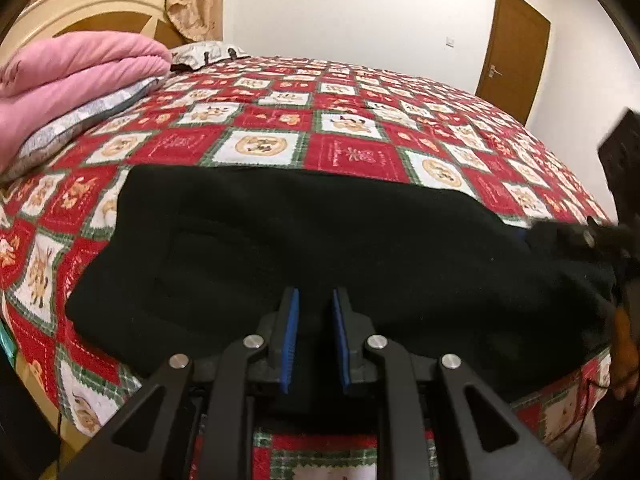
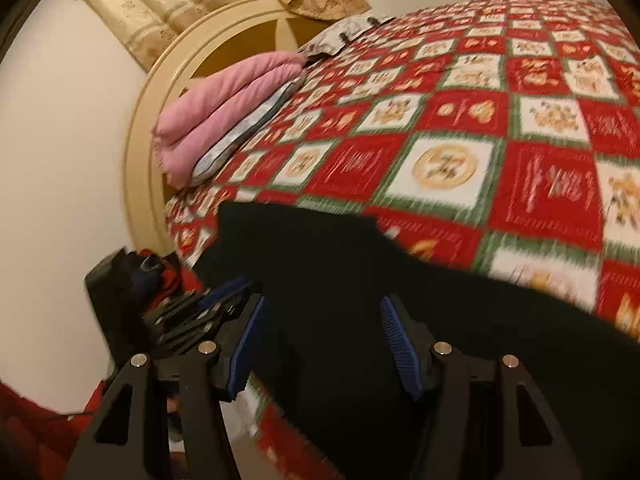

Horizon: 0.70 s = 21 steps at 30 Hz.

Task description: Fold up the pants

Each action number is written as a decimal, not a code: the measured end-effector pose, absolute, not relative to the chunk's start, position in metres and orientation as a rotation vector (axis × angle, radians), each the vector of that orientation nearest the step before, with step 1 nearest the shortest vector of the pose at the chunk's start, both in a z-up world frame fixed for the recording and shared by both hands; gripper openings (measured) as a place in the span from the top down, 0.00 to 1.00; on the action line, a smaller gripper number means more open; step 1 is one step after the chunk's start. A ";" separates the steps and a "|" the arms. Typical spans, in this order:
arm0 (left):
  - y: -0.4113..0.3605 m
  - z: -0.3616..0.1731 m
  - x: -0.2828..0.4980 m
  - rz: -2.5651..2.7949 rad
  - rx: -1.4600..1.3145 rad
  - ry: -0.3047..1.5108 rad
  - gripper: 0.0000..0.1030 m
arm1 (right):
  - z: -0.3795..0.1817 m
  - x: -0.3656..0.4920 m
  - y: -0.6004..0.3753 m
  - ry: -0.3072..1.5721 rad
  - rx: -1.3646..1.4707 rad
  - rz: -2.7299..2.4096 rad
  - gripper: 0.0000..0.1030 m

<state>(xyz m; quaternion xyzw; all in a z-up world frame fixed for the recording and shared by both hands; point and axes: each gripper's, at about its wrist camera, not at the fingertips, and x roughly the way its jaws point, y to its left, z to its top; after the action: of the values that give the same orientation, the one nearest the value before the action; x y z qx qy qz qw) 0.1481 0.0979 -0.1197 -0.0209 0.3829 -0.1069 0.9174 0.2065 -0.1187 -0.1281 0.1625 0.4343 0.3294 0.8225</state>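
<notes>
Black pants (image 1: pixel 300 240) lie spread flat across the near part of a bed, reaching its front edge. My left gripper (image 1: pixel 316 294) hovers over their near edge. Its blue pads stand close together with only a narrow slit, and I cannot tell whether cloth is in it. My right gripper (image 2: pixel 323 302) stands open over the pants (image 2: pixel 340 280), blue pads wide apart with nothing pressed between them. That view is blurred by motion. The right gripper (image 1: pixel 592 236) also shows as a dark blur at the pants' right end. The left gripper (image 2: pixel 208 308) appears blurred at the pants' left end.
The bed has a red, white and green patchwork cover (image 1: pixel 348 156). A folded pink blanket (image 1: pixel 72 76) on a grey pillow lies by the cream headboard (image 1: pixel 100 4). A brown door (image 1: pixel 516 60) stands in the far wall. Dark clutter (image 2: pixel 120 292) sits beside the bed.
</notes>
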 end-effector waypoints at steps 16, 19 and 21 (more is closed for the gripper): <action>0.093 -0.122 0.149 -0.212 -0.027 0.785 0.80 | -0.133 0.252 -0.109 0.960 0.280 0.741 0.40; 0.093 -0.122 0.150 -0.212 -0.030 0.786 0.80 | -0.129 0.238 -0.104 0.956 0.256 0.739 0.40; 0.094 -0.123 0.150 -0.214 -0.027 0.787 0.80 | -0.127 0.230 -0.101 0.949 0.241 0.738 0.40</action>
<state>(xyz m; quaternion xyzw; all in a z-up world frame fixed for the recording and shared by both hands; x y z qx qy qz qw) 0.1497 0.0937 -0.1226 -0.0132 0.3829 -0.1039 0.9179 0.2299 -0.1010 -0.1271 0.1132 0.4454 0.3461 0.8179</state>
